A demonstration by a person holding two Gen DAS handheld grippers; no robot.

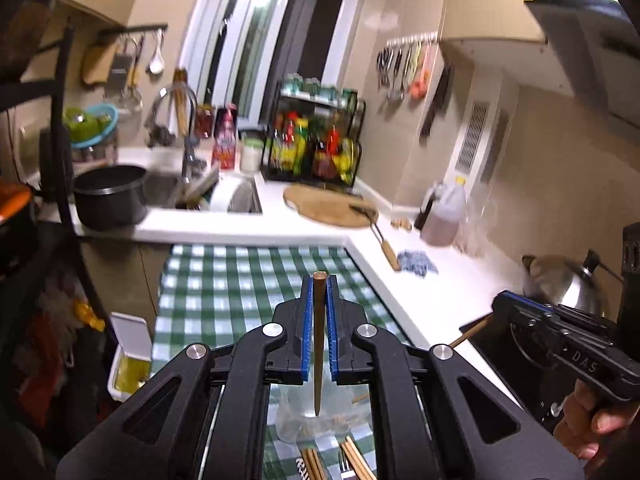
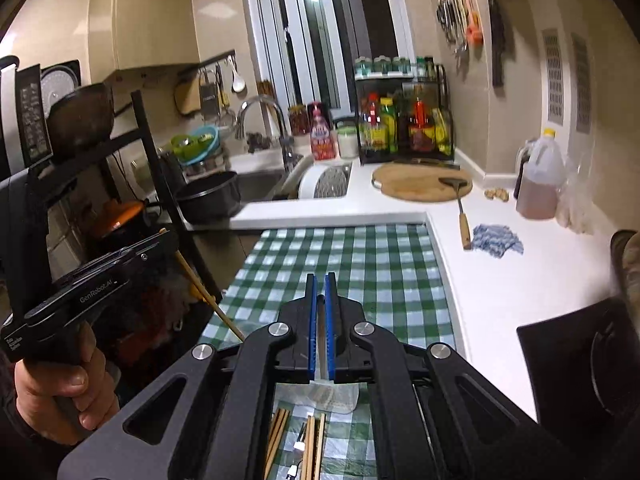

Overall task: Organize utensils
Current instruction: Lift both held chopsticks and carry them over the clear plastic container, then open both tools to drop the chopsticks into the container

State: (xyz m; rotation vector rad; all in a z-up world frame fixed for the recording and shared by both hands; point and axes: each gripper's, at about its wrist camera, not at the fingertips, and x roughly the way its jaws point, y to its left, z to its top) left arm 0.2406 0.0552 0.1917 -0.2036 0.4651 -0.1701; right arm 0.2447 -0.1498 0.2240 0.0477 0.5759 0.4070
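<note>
My left gripper [image 1: 319, 280] is shut on a brown wooden chopstick [image 1: 317, 344] that runs lengthwise between its blue pads, its thin tip pointing back toward the camera. In the right wrist view the left gripper [image 2: 168, 237] sits at the left with the same chopstick [image 2: 208, 300] slanting down from it. My right gripper [image 2: 321, 280] is shut on a thin stick [image 2: 321, 332]. From the left wrist view that right gripper [image 1: 501, 302] shows a tan chopstick end [image 1: 471, 333] poking out. Loose chopsticks [image 2: 276, 440] lie on the checked cloth below, beside a clear container [image 1: 296, 420].
A green checked cloth [image 2: 360, 256] covers the table. The white counter [image 2: 500, 272] carries a round cutting board [image 2: 416, 184], a spatula [image 2: 462, 216], a blue rag [image 2: 496, 240] and an oil jug [image 2: 540, 180]. A black cooktop [image 2: 580, 360] lies right, a dark pot [image 2: 212, 196] and sink left.
</note>
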